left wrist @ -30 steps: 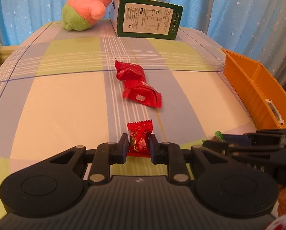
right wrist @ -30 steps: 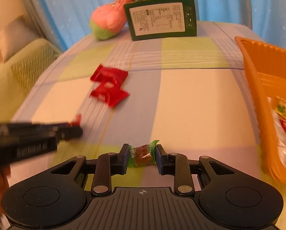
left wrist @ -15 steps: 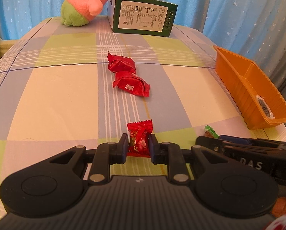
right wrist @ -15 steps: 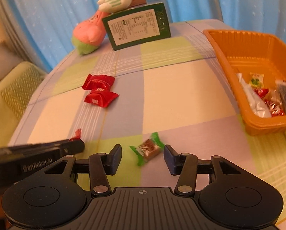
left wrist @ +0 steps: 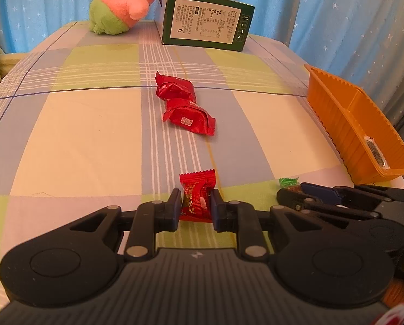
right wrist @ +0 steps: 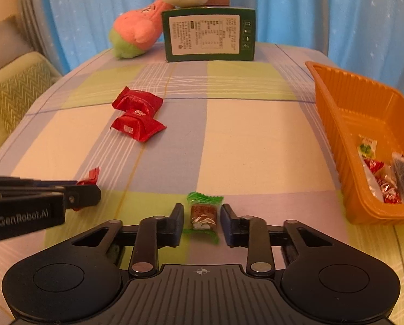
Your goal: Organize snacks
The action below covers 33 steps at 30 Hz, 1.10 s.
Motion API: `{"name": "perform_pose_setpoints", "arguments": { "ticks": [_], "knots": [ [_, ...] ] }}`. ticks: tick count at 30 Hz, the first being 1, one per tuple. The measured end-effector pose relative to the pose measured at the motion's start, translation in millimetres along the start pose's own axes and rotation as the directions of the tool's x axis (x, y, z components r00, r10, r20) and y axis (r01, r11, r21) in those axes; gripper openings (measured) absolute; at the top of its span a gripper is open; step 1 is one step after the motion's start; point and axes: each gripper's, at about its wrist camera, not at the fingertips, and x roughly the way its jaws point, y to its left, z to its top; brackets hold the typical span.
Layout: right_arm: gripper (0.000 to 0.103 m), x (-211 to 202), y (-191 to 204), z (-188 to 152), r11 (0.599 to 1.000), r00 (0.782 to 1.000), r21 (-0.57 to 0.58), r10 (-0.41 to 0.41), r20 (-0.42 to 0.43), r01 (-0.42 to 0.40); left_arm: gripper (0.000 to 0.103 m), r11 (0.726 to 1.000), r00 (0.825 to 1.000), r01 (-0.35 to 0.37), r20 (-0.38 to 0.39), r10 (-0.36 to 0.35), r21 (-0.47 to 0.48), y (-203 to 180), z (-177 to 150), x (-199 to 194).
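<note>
At the near edge of the counter (left wrist: 80, 135), which is covered in a checked cloth, the left hand-held gripper (left wrist: 195, 205) is clamped on a small red foil-wrapped candy (left wrist: 197, 200). Its pads pinch the wrapper's two long sides, likely so the sweet can be carried without slipping.

Towards the middle of the counter lie two larger red pillow-shaped snack pouches (left wrist: 187, 108), touching one another and untouched by either tool (they look like the later work). A pink-and-green plush toy (left wrist: 120, 8) and a dark green printed carton (left wrist: 206, 24) stand along the far edge, clear of the sorting.

Further right, the right hand-held gripper (right wrist: 202, 222) is closing around a brown candy in a green-ended clear wrapper (right wrist: 204, 214). The candy lies on the cloth between the jaws, and the pads sit just beside it, not visibly squeezing.

The ribbed orange plastic tray (right wrist: 337, 103) sits along the right edge, a sensible place for both hands to deliver to.

The left wrist view shows only the tray's outer wall and one dark packet at its near end. The right wrist view looks into the tray and shows several wrapped snacks gathered there. It also shows the left tool from the side, with a red corner of wrapper poking out. The left view shows only a scrap of green at the right tool's tip.
</note>
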Motion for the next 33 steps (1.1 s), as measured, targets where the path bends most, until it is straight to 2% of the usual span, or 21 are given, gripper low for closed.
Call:
{"name": "perform_pose_setpoints", "arguments": {
  "ticks": [7, 15, 26, 33],
  "knots": [
    [0.021, -14, -6, 2, 0.999, 0.999, 0.013, 0.034, 0.014, -0.034, 0.02, 1.0, 1.0, -0.013, 0.005, 0.013, 0.011, -9, -2, -9],
    [0.021, -48, -11, 6, 0.998, 0.998, 0.049, 0.045, 0.042, -0.047, 0.02, 0.999, 0.999, -0.032, 0.019, 0.032, -0.006, -21, -5, -37],
    [0.021, -108, -18, 11, 0.997, 0.995, 0.053, 0.043, 0.095, -0.048, 0.02, 0.999, 0.999, -0.012, 0.037, 0.014, -0.051, -43, -6, -84],
    [0.021, -140, -23, 10, 0.998, 0.993, 0.049, 0.027, 0.112, -0.032, 0.02, 0.999, 0.998, -0.001, 0.058, 0.003, -0.04, -62, -6, -110]
  ]
}}
